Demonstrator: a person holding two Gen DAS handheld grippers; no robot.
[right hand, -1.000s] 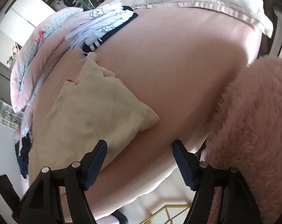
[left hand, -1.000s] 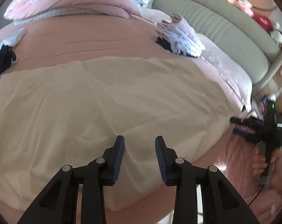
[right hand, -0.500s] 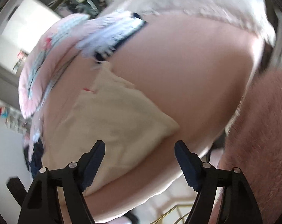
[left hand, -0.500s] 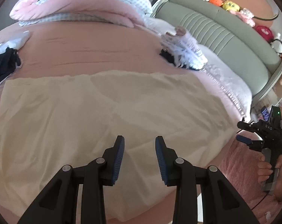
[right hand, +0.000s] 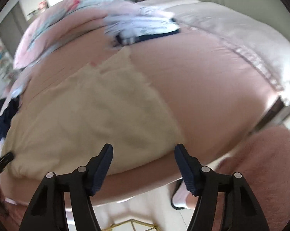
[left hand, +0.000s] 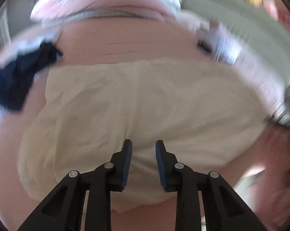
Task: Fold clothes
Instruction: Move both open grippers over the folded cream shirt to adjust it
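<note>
Since the earlier frames, swung both cameras hard: motion blur now smeared the far edges of each view, where before the bed was sharp. Brought the left claw (left hand: 143, 161) in over the near half of the cream garment (left hand: 145, 105), lower and further forward than a second ago, with the dark navy clothing (left hand: 16, 80) pushed much larger into the upper left of the left wrist view. Narrowed the gap between the blue pads (left hand: 128, 161) slightly, yet left them apart with nothing pinched between; cloth showed through the gap. Lost sight of the other hand-held device at the right edge, seen earlier, behind blur. Kept the garment spread flat on the pink bed sheet (right hand: 212, 96), near edge close to the bed's front edge. Turned the right claw (right hand: 143, 165) from its earlier sideways tilt to a more level look across the bed, so the garment (right hand: 91, 115) now lay ahead and left. Held the right claw wide open, empty, poised above the garment's near right corner at the bed's front edge, left finger over cloth, right finger over bare sheet. Beyond, blurred: a striped blue and white clothing pile (right hand: 143, 28) just past the garment's far corner, and a pink quilt (right hand: 68, 19) behind.
</note>
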